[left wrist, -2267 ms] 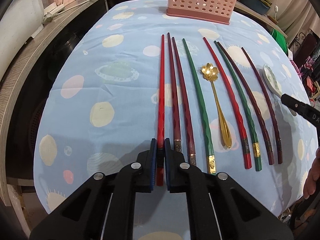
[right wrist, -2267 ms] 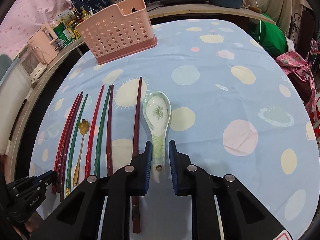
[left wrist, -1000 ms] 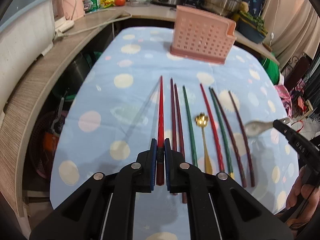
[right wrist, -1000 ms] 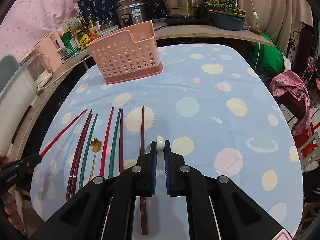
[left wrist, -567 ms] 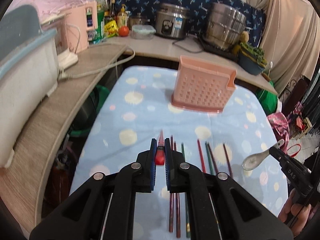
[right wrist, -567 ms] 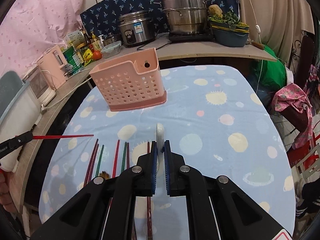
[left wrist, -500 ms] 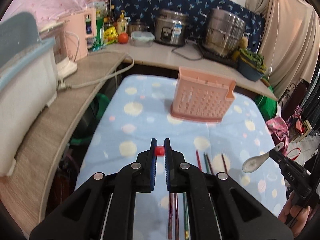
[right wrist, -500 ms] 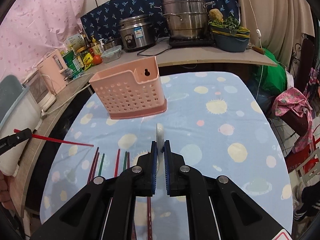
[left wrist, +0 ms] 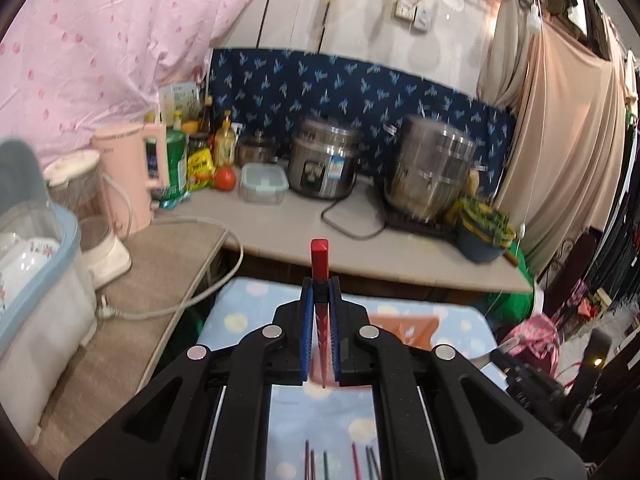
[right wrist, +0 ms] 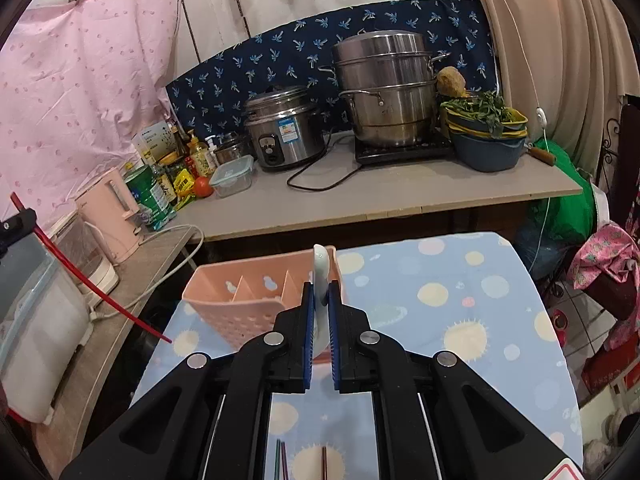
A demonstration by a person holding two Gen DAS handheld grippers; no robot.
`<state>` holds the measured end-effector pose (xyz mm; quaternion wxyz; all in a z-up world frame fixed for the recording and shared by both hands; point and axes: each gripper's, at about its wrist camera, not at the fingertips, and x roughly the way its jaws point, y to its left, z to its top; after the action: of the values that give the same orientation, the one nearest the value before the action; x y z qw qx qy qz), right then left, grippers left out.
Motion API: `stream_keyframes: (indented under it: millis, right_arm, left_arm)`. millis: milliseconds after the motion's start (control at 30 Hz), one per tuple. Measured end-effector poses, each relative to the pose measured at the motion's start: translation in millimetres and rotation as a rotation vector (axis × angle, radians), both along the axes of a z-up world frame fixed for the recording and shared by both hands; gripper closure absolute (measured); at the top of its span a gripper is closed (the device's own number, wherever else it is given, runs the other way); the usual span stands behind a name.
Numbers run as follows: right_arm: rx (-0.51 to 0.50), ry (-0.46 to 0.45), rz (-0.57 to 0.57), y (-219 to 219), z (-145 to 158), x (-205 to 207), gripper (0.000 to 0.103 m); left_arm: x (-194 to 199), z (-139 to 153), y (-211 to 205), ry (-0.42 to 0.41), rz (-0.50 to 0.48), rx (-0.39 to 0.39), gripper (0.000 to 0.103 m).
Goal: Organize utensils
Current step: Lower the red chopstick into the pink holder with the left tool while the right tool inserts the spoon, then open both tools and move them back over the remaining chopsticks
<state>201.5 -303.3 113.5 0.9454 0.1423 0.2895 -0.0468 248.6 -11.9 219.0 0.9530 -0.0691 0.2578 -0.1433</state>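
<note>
Pink divided basket [right wrist: 256, 300] on the bench: directly ahead of and below right tongs [right wrist: 320, 320], clamped on white spoon [right wrist: 321, 276] held upright; left tongs [left wrist: 320, 320], farther left, grip red chopstick [left wrist: 319, 264], tip slanting down toward it.

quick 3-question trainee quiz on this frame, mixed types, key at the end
1. True or false: the left gripper is empty.
2. What does the right gripper hold? A) gold spoon B) white ceramic spoon C) green chopstick
3. Fill in: the pink basket stands on the ____ tablecloth.

Key: 1 false, it is shut on the red chopstick. 2 B. 3 blue dotted.
</note>
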Motion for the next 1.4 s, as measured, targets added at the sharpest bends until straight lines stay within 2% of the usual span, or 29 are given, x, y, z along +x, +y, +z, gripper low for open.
stream_keyframes:
  millis: [133, 300, 433, 567, 733, 900, 1033, 1133, 1233, 1400]
  right_arm:
    - [0.015, -0.005, -0.003, -3, 3, 30, 0.096]
    - [0.020, 0.024, -0.008, -8, -9, 63, 0.096]
    - [0.031, 0.065, -0.009, -9, -27, 78, 0.096]
    - [0.028, 0.101, -0.002, -5, -45, 89, 0.096]
    - [0.022, 0.131, 0.015, -3, -62, 97, 0.095]
    - [0.008, 0.116, 0.002, -2, -64, 94, 0.091]
    - [0.012, 0.102, 0.004, -2, -58, 86, 0.088]
    - [-0.004, 0.080, 0.007, 1, -49, 73, 0.082]
    - [-0.005, 0.070, 0.015, 4, -43, 58, 0.081]
    - [0.009, 0.068, 0.025, 10, -38, 26, 0.074]
  left_arm:
    - [21, 17, -8, -0.045, -0.001, -0.035, 0.096]
    - [50, 11, -19, -0.039, -0.008, -0.055, 0.096]
    - [74, -14, -27, 0.003, -0.009, -0.059, 0.096]
    - [92, -45, -34, 0.057, 0.002, -0.029, 0.096]
    - [104, -76, -37, 0.111, 0.005, -0.018, 0.096]
    - [101, -85, -40, 0.103, 0.007, 0.009, 0.094]
    - [99, -87, -38, 0.111, 0.017, 0.009, 0.080]
    - [90, -85, -36, 0.105, 0.025, 0.022, 0.077]
    - [78, -84, -33, 0.102, 0.038, 0.048, 0.071]
    - [54, -89, -26, 0.124, 0.046, 0.079, 0.067]
